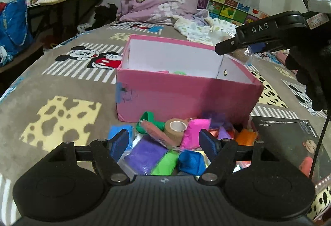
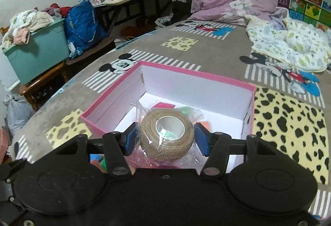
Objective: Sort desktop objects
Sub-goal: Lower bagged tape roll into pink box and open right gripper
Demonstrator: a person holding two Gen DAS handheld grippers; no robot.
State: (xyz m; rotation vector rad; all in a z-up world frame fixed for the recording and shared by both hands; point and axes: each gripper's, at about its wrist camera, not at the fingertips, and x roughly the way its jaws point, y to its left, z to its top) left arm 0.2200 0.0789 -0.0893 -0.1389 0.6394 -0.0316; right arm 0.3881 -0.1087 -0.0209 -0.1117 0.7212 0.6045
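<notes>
A pink open box stands on the bed. In front of it lies a pile of coloured clay packets with a tan tape roll. My left gripper is open and empty, low over the pile. My right gripper is shut on a brown bandage roll in clear wrap and holds it above the pink box, which holds a pink and a green item. The right gripper also shows in the left wrist view, over the box's right rim.
A dark booklet lies right of the pile. Folded purple bedding and a patterned blanket lie at the far end of the bed. A teal bin and a desk stand to the left.
</notes>
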